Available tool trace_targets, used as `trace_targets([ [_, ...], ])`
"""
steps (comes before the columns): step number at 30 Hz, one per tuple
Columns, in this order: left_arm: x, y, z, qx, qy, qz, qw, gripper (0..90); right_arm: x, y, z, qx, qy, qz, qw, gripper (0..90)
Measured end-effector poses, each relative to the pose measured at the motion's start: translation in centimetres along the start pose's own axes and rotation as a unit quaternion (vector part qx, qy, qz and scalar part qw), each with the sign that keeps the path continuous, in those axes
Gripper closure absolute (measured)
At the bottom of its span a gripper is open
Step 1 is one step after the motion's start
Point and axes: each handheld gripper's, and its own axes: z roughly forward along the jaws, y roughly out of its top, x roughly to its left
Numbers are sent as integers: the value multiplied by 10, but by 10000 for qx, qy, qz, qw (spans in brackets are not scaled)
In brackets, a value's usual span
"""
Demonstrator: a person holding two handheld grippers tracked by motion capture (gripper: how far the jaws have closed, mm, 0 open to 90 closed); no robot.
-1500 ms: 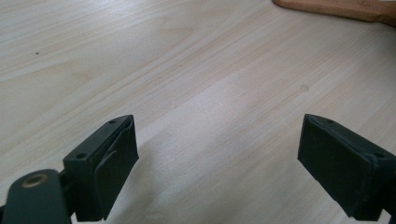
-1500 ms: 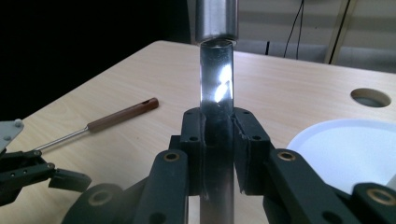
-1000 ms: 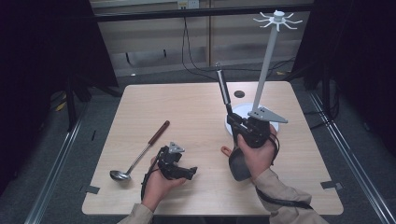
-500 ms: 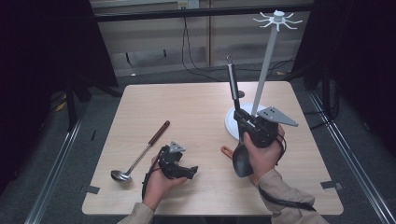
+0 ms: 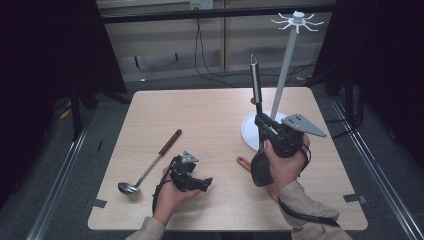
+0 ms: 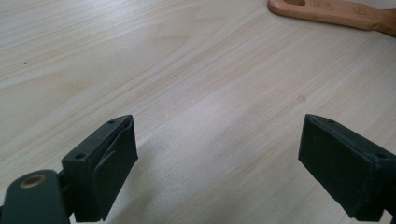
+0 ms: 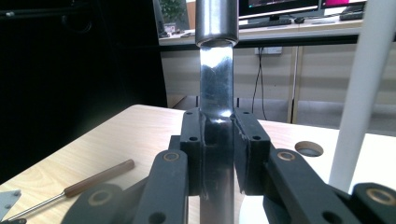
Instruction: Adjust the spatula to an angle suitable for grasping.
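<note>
Steel shows between the pads of the right claw (image 5: 260, 122), which is clamped tight on the shaft of a black-headed spatula (image 5: 256, 82); the tool stands nearly upright, handle end pointing up, its dark head hanging down in front of the person's right hand (image 5: 282, 162). In the right gripper view the pads (image 7: 194, 140) press on the shiny shaft from both sides, with the thicker handle rising above them. Just beside the tool stands a white rack (image 5: 285, 65) with a round base and a ring of hooks on top, its pole near the handle but apart from it. The left claw (image 5: 202, 182) rests low over the worktop (image 5: 210, 115) near the front edge, its jaws spread wide with nothing between them. In the left gripper view only bare wood lies between the pads, and a wooden handle (image 6: 336, 11) lies farther off. A ladle (image 5: 150, 165) with a brown grip lies flat on the worktop to the left of the left hand, well apart from the rack.
</note>
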Motion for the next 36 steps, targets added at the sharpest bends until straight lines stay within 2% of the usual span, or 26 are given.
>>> trace_targets([
  [8,-2,1,2,-13,-17,-30,10000,113,-7,2,-4,-69,-145,-8,9999,758],
  [16,-1,2,2,55,-20,56,10000,113,-12,6,-11,-158,-229,-81,9996,758],
  [20,-3,2,4,-18,-20,8,10000,113,-13,9,-15,-225,-264,-124,9993,759],
  [21,-3,2,3,54,-28,67,10000,113,-14,11,-18,-261,-271,-105,9992,758],
  [22,-3,2,4,5,-31,27,10000,113,-15,12,-19,-282,-282,-112,9991,758],
  [23,-3,2,3,47,-37,86,9999,113,-15,13,-20,-296,-308,-106,9990,759],
  [24,-3,2,4,4,-37,21,10000,113,-17,14,-21,-315,-305,-155,9989,758],
  [32,-4,2,5,-2,-42,7,10000,113,-24,26,-33,-504,-439,-192,9976,759],
  [33,-4,3,4,64,-36,114,9999,113,-25,29,-36,-526,-456,-216,9973,759],
  [36,-4,3,4,69,-48,131,9999,113,-26,29,-38,-559,-470,-231,9971,759],
])
